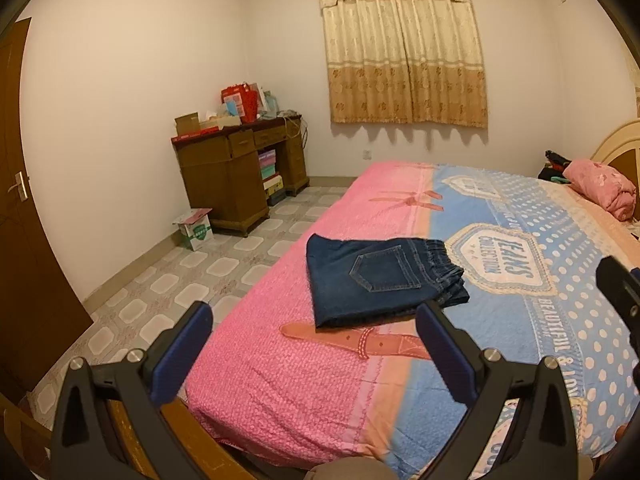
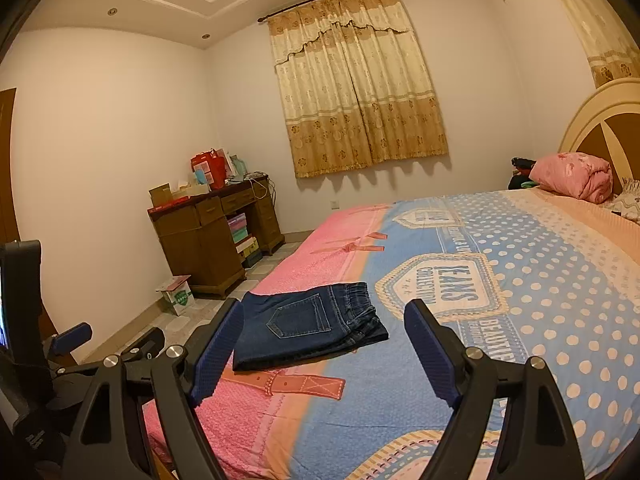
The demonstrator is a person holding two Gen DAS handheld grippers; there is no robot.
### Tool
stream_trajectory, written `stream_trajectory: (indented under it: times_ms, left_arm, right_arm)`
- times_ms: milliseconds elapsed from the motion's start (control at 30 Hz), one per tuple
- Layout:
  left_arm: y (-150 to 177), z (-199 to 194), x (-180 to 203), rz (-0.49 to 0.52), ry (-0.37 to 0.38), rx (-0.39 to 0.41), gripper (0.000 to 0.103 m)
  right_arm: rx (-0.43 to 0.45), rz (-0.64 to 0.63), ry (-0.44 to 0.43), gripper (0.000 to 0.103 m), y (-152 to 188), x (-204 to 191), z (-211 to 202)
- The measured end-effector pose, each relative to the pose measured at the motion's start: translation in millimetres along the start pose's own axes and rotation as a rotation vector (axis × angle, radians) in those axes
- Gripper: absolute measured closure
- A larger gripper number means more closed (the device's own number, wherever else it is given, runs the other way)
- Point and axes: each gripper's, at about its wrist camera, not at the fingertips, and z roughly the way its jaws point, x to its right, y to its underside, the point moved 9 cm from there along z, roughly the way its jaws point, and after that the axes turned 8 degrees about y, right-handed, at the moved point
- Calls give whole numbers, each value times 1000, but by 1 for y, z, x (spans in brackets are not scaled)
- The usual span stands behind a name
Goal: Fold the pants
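Bedspread print reads "JEANS COLLECTION" inside a badge, seen upside down; a second badge toward the far edge is too small to read. Partial text "BEAUTIFUL & LO…" runs along the blue band and is cut off by the frame. A green shield logo marks the small cardboard box on the floor; its lettering is illegible.

One pair of pants, dark denim, lies folded into a compact rectangle near the foot-side edge of the bed, straddling the pink band and the blue band. One back pocket faces up; the elastic waistband points toward the headboard. Just beside its near edge sits one printed belt motif.

Left gripper: jaws wide apart, holding nothing, short of the pants. Right gripper: jaws likewise spread, empty, pants visible between them but not touched.

One pink rolled quilt lies at the headboard corner; dark items behind it are indistinct.
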Motion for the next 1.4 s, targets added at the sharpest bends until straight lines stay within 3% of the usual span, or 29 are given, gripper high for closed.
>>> stream_trajectory:
  times_ms: [1400]
  left_arm:
    - [6,10,11,14,11,-24,0]
  right_arm:
    - [-40,37,6,19,6,11,12]
